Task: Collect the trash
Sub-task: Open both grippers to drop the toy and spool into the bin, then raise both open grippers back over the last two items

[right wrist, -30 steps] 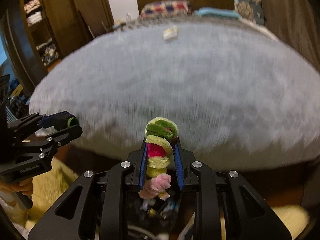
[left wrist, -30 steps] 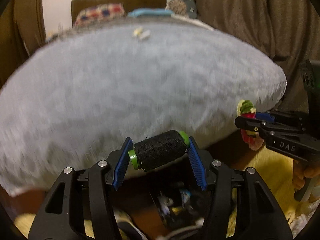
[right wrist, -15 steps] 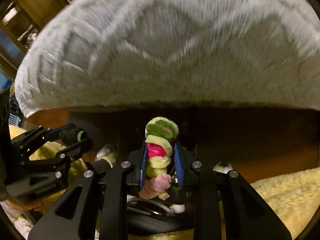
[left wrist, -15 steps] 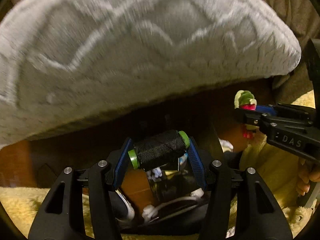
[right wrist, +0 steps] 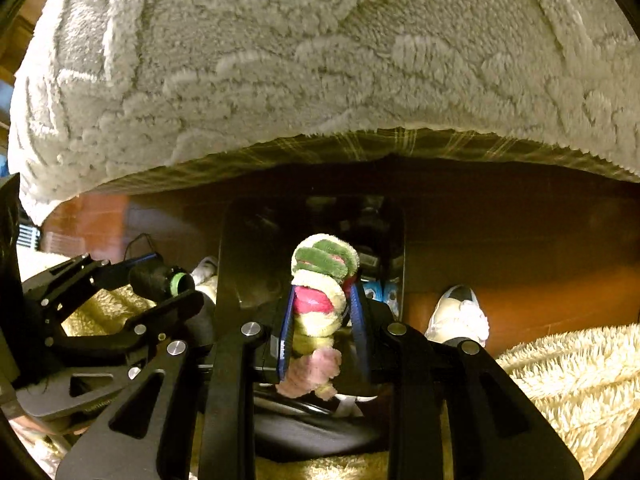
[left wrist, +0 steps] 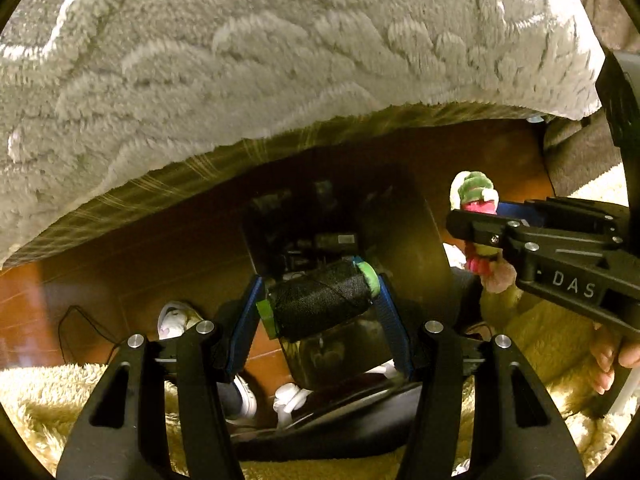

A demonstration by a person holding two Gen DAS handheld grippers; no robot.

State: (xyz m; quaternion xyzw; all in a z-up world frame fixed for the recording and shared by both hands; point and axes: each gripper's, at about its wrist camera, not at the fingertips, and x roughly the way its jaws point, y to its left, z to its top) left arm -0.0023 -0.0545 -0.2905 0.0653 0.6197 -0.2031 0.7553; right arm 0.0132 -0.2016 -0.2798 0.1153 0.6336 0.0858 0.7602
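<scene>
Left gripper (left wrist: 318,298) clamped on black thread spool (left wrist: 318,300) above dark bin (left wrist: 344,248); right gripper (right wrist: 322,320) just eased slightly, fuzzy pipe-cleaner coil (right wrist: 320,292) between pads, right of spool, near grey bedspread (left wrist: 280,60) edge

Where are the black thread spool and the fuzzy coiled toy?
Black thread spool with green ends (left wrist: 320,300): left wrist view, middle of wound thread.
Fuzzy green, pink and yellow coiled toy (right wrist: 320,304): right wrist view, pink band.
</scene>
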